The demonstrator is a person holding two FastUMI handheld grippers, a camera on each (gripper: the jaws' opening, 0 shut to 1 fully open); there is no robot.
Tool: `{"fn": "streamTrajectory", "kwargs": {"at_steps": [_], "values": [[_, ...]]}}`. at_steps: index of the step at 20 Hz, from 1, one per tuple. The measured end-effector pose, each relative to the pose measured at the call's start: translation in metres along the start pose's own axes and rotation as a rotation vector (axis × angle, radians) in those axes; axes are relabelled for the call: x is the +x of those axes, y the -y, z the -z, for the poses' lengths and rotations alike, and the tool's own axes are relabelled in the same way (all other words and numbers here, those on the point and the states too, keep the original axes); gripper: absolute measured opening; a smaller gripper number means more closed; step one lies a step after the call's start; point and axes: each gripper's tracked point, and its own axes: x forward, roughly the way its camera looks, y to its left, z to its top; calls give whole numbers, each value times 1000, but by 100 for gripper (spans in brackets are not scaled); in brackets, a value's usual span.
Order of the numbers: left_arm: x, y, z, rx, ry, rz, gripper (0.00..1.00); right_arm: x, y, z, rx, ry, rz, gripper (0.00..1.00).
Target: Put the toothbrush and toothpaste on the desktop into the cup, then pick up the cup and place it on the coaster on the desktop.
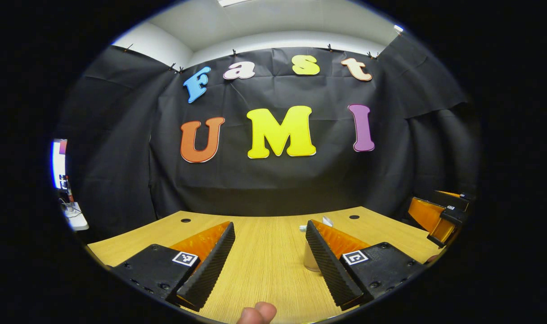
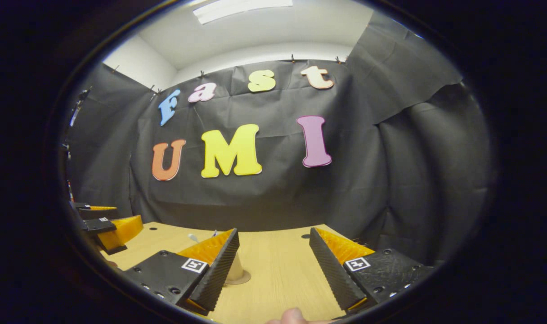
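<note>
A pale cup (image 1: 310, 260) stands on the wooden desktop (image 1: 264, 252), mostly hidden behind the right-hand finger of my left gripper (image 1: 270, 223). Two light tips (image 1: 327, 220), apparently the toothbrush and toothpaste, stick up above that finger. My left gripper is open with bare table between its fingers. In the right gripper view the cup (image 2: 235, 269) rests on a thin round coaster (image 2: 245, 277), and a small white tip (image 2: 193, 236) rises above it. My right gripper (image 2: 274, 231) is open, the cup just left of its gap. Each gripper appears off to the side in the other's view (image 1: 440, 216) (image 2: 107, 225).
Two small dark holes (image 1: 186, 220) (image 1: 354, 217) sit near the desktop's far edge, which meets the black cloth wall. A white side surface with a bottle (image 1: 71, 209) lies beyond the cloth at far left. A thumb (image 1: 257, 312) shows at the bottom.
</note>
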Motion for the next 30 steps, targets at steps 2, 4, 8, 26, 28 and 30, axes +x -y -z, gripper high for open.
{"fn": "streamTrajectory", "kwargs": {"at_steps": [2, 4, 8, 26, 28, 30], "values": [[0, 1, 0, -4, -2, 1, 100, 0, 2, 0, -9, 1, 4, 95], [0, -1, 0, -10, -3, -1, 100, -3, 4, -3, -10, 5, 5, 95], [-1, -1, -3, -2, 2, -9, 100, -5, 4, -4, -14, 5, -2, 95], [-5, 7, -9, -4, 20, 4, 100, -7, -1, -2, -41, -9, -11, 95], [-5, 6, -8, -8, 19, 0, 100, -9, -3, -1, -42, -11, -17, 99], [-5, 4, -9, -15, 24, -5, 100, -9, -3, 0, -51, -13, -17, 95]]}}
